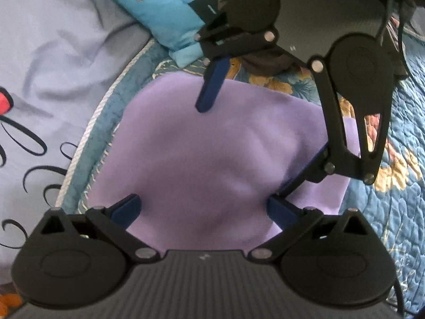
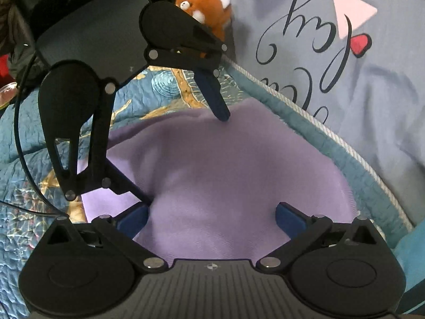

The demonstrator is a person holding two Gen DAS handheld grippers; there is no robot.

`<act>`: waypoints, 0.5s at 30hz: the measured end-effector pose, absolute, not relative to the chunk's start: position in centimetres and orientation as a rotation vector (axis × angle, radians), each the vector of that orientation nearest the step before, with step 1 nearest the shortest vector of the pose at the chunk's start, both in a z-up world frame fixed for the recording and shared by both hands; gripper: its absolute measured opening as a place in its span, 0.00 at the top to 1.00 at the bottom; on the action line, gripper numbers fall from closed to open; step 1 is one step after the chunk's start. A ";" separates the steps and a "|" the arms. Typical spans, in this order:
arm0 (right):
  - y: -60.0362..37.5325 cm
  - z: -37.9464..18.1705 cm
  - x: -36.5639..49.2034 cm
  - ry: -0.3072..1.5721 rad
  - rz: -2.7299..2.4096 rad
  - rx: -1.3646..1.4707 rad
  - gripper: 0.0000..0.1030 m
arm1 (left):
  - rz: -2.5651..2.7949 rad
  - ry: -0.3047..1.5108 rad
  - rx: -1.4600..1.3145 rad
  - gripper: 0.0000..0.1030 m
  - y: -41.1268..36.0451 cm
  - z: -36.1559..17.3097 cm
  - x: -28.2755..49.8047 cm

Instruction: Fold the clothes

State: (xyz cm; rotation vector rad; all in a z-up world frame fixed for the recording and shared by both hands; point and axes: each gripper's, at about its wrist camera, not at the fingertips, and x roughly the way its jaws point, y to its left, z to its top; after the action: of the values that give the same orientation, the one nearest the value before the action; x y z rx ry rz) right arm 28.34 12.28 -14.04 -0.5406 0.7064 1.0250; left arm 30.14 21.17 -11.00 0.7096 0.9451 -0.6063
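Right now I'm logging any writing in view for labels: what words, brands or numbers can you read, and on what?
Pale blue bedding: black cursive script, turned and cut off by the frame; no whole word can be read.
Cartoon pillow: picture only, no legible text.
Small emblem on the grey housing: a symbol, no letters.
Purple cloth: none.

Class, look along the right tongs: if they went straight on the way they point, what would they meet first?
Most likely the purple cloth spread on the quilt; the right tongs stand open above it, nothing between, though depth is unclear.
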 end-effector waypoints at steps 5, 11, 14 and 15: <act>12.9 -15.1 27.6 0.702 0.986 -0.550 0.00 | -0.580 0.958 0.706 0.00 20.9 -12.0 30.2; 12.8 -12.7 25.1 0.663 0.924 -0.553 0.04 | -0.513 0.931 0.699 0.00 20.9 -10.1 28.5; 11.3 -11.2 22.4 0.626 0.902 -0.524 0.03 | -0.510 0.881 0.692 0.00 21.6 -8.3 25.9; 10.9 -11.1 21.5 0.622 0.910 -0.523 0.03 | -0.510 0.882 0.681 0.00 21.9 -8.1 25.2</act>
State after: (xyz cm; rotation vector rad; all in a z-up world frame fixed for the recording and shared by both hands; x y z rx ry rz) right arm 21.52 10.94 -11.11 -0.5230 0.6223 0.9095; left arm 25.18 21.91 -8.09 0.6808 0.8825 -0.5101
